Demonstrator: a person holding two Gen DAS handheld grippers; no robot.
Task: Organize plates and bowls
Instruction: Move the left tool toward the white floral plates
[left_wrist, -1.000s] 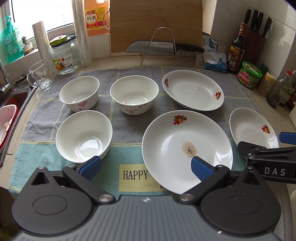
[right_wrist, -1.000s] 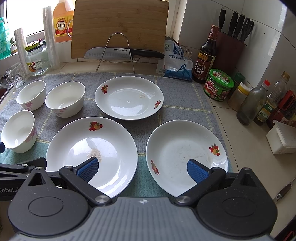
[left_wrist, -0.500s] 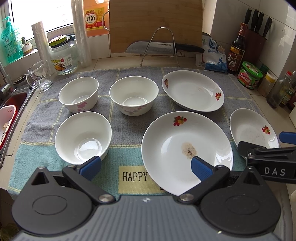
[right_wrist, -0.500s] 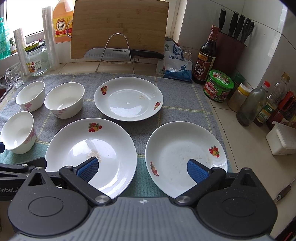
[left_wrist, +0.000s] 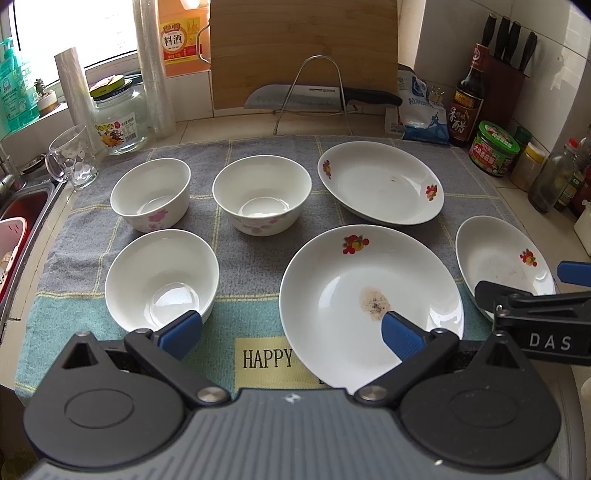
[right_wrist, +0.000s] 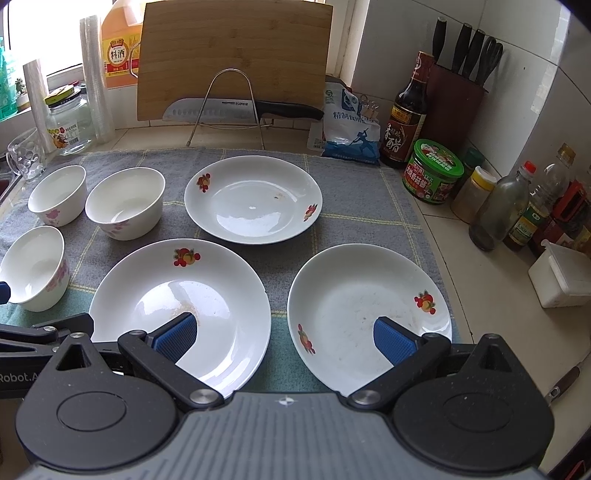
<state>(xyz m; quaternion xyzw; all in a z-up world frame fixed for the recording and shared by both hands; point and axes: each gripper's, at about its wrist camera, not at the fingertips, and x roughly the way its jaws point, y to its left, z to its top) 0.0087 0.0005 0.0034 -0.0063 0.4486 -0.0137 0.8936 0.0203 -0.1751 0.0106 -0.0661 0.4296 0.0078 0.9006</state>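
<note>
**A:** How far along is the job on this kitchen counter?

**B:** By the look of it, barely begun. Reading the left wrist view from left to right: three white bowls sit apart on the towel (left_wrist: 240, 258), none nested. The near bowl (left_wrist: 161, 280) is at centre left, the far-left bowl (left_wrist: 150, 194) above it, the middle bowl (left_wrist: 262, 199) beside that, just left of centre.

**A:** And the plates?

**B:** Also unstacked, all three. The stained plate (left_wrist: 369, 302) lies lower centre, the far plate (left_wrist: 380, 184) upper right of centre, the right-hand plate (left_wrist: 502, 266) at the right edge, partly behind the other tool.

**A:** What are the grippers doing?

**B:** The left gripper (left_wrist: 291, 332) is spread wide and holds nothing; one blue pad shows over the near bowl's rim, the other over the stained plate, though contact cannot be judged. The right gripper (right_wrist: 284, 336) is likewise spread and empty, its pads showing over the stained plate (right_wrist: 181, 306) at lower left and the right-hand plate (right_wrist: 369, 314) at lower right.

**A:** So what remains?

**B:** Seemingly everything: gathering the bowls into one stack and the plates into another. Two plates show residue, the stained one plainly so.

**A:** Anything else in frame?

**B:** A cutting board (right_wrist: 236, 55) and knife (right_wrist: 240, 109) stand at top centre of the right wrist view, untouched.
</note>
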